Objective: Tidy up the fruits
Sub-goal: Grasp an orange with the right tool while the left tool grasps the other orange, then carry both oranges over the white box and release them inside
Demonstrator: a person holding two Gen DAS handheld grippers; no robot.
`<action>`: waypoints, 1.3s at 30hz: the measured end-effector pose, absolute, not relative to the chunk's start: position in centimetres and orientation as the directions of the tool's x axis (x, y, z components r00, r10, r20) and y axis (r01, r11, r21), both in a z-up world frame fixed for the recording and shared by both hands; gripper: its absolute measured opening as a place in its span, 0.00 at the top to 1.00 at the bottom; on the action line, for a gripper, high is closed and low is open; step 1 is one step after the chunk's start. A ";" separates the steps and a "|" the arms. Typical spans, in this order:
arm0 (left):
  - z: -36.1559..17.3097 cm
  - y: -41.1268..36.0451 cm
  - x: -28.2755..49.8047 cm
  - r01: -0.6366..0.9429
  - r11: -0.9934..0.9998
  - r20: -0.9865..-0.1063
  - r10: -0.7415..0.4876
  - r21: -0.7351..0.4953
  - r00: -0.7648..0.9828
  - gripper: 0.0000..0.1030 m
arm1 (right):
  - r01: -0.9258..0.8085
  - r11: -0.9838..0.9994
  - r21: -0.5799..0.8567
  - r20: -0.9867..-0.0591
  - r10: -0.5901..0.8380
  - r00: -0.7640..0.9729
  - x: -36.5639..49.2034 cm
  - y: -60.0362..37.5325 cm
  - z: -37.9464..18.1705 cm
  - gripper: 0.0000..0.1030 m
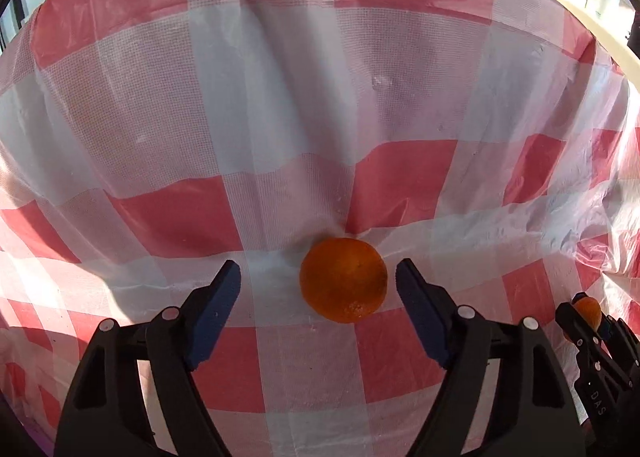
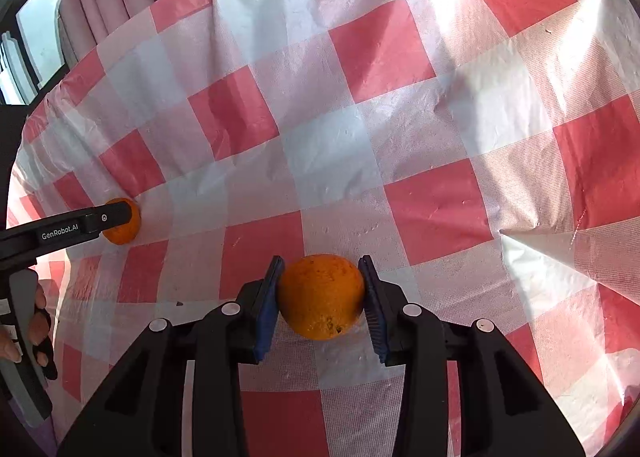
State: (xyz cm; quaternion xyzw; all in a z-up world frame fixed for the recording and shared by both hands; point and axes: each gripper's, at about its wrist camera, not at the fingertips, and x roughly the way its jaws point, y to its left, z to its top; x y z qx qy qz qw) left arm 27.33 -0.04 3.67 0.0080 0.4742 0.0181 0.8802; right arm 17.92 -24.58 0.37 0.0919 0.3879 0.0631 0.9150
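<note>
The left gripper [image 1: 319, 289] stands spread wide around one orange [image 1: 343, 280] lying on the checked tablecloth [image 1: 280, 97], probably to leave room before closing, while the right gripper [image 2: 321, 293] pinches a second orange [image 2: 320, 296] with both pads, seemingly ready to lift it.

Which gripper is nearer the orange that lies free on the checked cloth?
Left. The left gripper is open with the free orange between its fingers, nearer the right one. The right gripper is off to the side, shut on the other orange.
</note>
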 end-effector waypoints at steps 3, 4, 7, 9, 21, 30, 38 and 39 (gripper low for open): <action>3.2 -0.9 27.4 0.007 0.998 -0.833 0.048 0.062 0.551 0.28 | -0.048 0.966 0.254 -0.690 0.216 0.691 17.7 -24.9 0.0 0.63; 2.9 -1.6 27.2 0.022 0.997 -0.834 0.050 0.074 0.549 0.30 | -0.048 0.964 0.262 -0.689 0.222 0.690 18.6 -24.2 -0.2 0.63; 1.7 -2.4 27.4 0.056 0.993 -0.848 0.058 0.103 0.527 0.48 | -0.047 0.961 0.274 -0.686 0.229 0.690 18.5 -24.6 -0.1 0.62; 1.6 -2.4 27.3 0.043 0.995 -0.841 0.050 0.087 0.539 0.51 | -0.047 0.960 0.277 -0.686 0.231 0.690 18.6 -24.4 -0.1 0.62; 3.3 -2.9 22.1 0.057 0.998 -0.878 -0.015 0.014 0.479 0.58 | -0.048 0.957 0.285 -0.683 0.238 0.690 18.6 -24.6 -0.3 0.62; 3.4 -3.3 14.5 0.087 0.996 -0.904 -0.066 -0.032 0.423 0.58 | -0.035 0.964 0.264 -0.706 0.217 0.675 16.9 -23.6 0.3 0.63; 4.8 -1.0 8.4 0.096 0.993 -0.915 -0.107 -0.075 0.388 0.58 | -0.024 0.960 0.280 -0.739 0.231 0.633 8.5 -20.7 0.6 0.63; 5.2 -0.7 7.9 0.092 0.992 -0.916 -0.113 -0.083 0.384 0.58 | -0.026 0.960 0.280 -0.748 0.236 0.620 7.5 -20.3 0.5 0.63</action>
